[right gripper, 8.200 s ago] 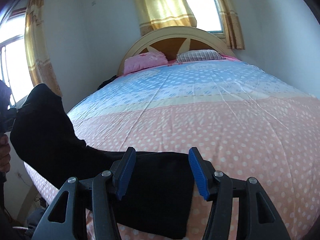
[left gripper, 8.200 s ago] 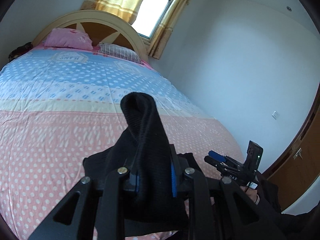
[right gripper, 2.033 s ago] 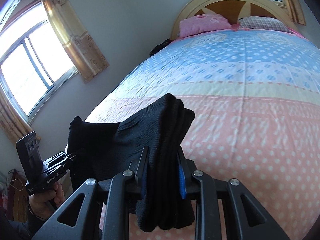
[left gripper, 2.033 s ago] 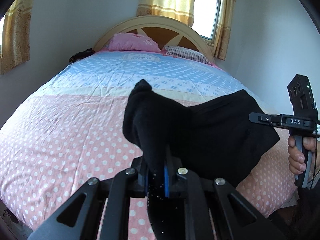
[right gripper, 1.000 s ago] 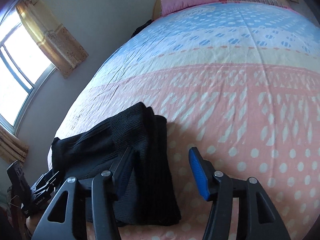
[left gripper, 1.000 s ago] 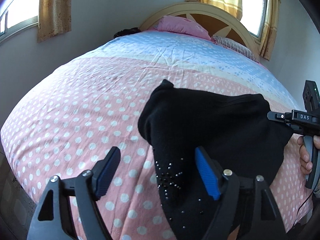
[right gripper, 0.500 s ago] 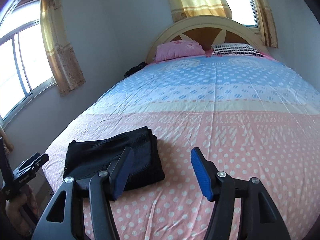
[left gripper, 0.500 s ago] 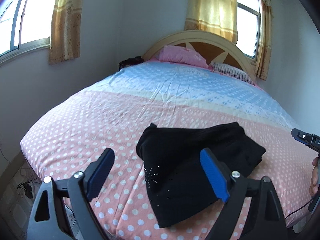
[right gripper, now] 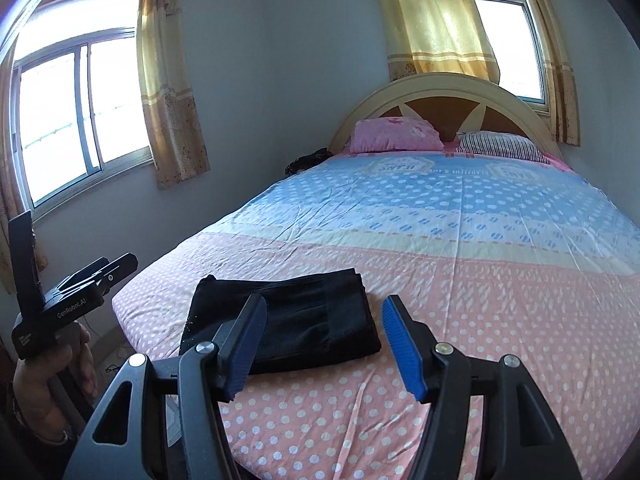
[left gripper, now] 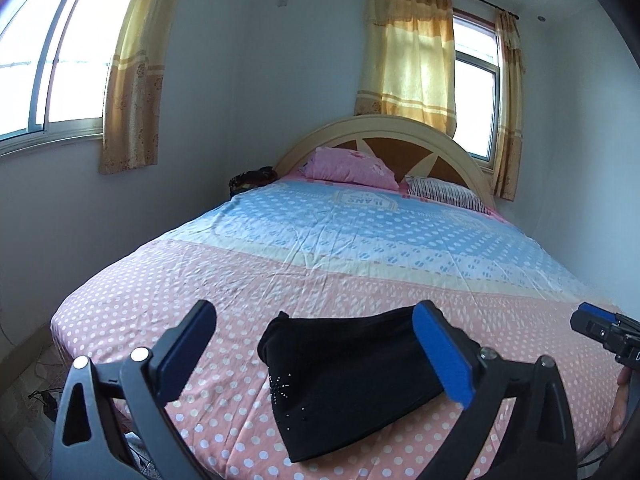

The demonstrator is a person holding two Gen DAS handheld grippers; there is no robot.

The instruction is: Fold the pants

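Observation:
The black pants lie folded into a compact rectangle on the pink dotted foot end of the bed, near its front left corner; they also show in the right wrist view. My left gripper is open and empty, held back above the pants. My right gripper is open and empty, pulled back to the right of the folded pants. The right gripper's tip shows at the right edge of the left wrist view. The left gripper's body shows at the left of the right wrist view.
A pink pillow and a striped pillow lie by the arched headboard. Windows with yellow curtains are on the left and back walls. A dark bundle sits at the bed's far left corner.
Both grippers have let go of the pants and opened. They have drawn back and up from the bed, and the folded pants stay flat on the bedspread.

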